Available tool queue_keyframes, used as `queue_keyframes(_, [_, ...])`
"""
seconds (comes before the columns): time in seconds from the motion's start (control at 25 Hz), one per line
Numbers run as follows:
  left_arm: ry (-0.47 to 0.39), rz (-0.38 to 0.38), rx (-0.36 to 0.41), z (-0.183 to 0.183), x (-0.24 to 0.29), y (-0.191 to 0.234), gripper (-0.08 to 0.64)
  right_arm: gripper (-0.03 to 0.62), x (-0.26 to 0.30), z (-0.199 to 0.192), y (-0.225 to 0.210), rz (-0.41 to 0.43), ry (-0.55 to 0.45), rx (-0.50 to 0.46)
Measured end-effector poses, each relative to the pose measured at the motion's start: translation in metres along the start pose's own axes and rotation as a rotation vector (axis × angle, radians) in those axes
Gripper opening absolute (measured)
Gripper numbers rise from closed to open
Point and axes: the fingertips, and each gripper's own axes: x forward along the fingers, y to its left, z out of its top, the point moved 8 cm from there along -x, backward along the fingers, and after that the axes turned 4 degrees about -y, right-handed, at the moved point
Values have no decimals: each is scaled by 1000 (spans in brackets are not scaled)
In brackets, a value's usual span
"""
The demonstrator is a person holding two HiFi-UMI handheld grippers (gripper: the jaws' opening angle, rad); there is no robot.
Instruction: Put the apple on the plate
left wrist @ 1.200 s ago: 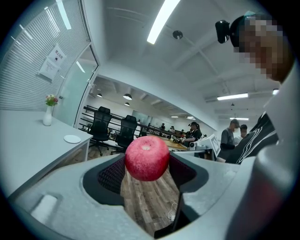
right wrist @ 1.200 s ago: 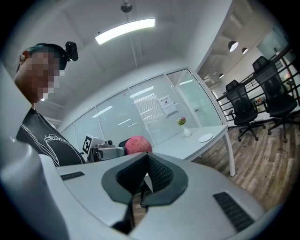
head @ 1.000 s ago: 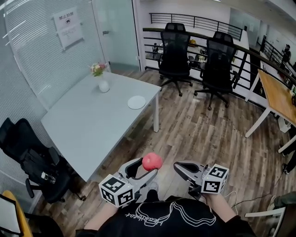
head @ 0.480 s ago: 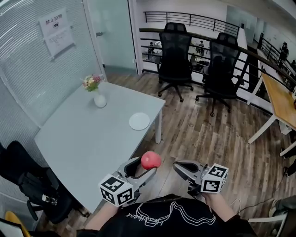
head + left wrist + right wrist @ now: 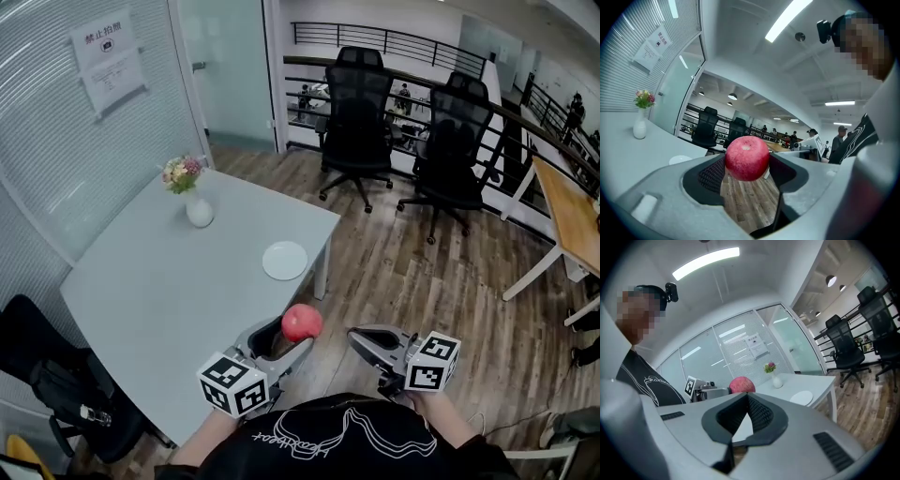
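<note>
A red apple (image 5: 302, 322) (image 5: 746, 157) (image 5: 741, 385) is held in my left gripper (image 5: 286, 339) (image 5: 746, 165), which is shut on it in the air above the wooden floor, off the near corner of the pale table (image 5: 169, 281). The white plate (image 5: 284, 260) (image 5: 680, 160) (image 5: 802, 397) lies near the table's right edge, well ahead of the apple. My right gripper (image 5: 359, 339) (image 5: 748, 401) hangs to the right of the left one, its jaws closed together with nothing in them.
A white vase with flowers (image 5: 194, 197) (image 5: 641, 119) (image 5: 774, 376) stands at the table's far side. Two black office chairs (image 5: 360, 122) stand beyond on the wood floor, another (image 5: 47, 375) sits at the near left. A wooden desk (image 5: 566, 208) is at the right.
The view has drawn a little closer to the table, and the plate sits lower in the head view. Both grippers keep their hold and spacing, the apple still in the left one.
</note>
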Motion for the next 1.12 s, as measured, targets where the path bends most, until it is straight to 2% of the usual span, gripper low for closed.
queue_keyframes(0.24, [11,43,-14,2,23,27,301,9,24,10,-37,35,14,22])
queue_keyframes(0.72, [23,192,-26,26,86,97,302,9,93,55,-138,144,85,63])
queue_keyframes(0.88, [24,234,-5,29,103,119,302,9,115,60,-164,171,121,71])
queue_keyframes(1.12, [22,279,-24,32,127,151,302,9,140,68,-200,200,160,86])
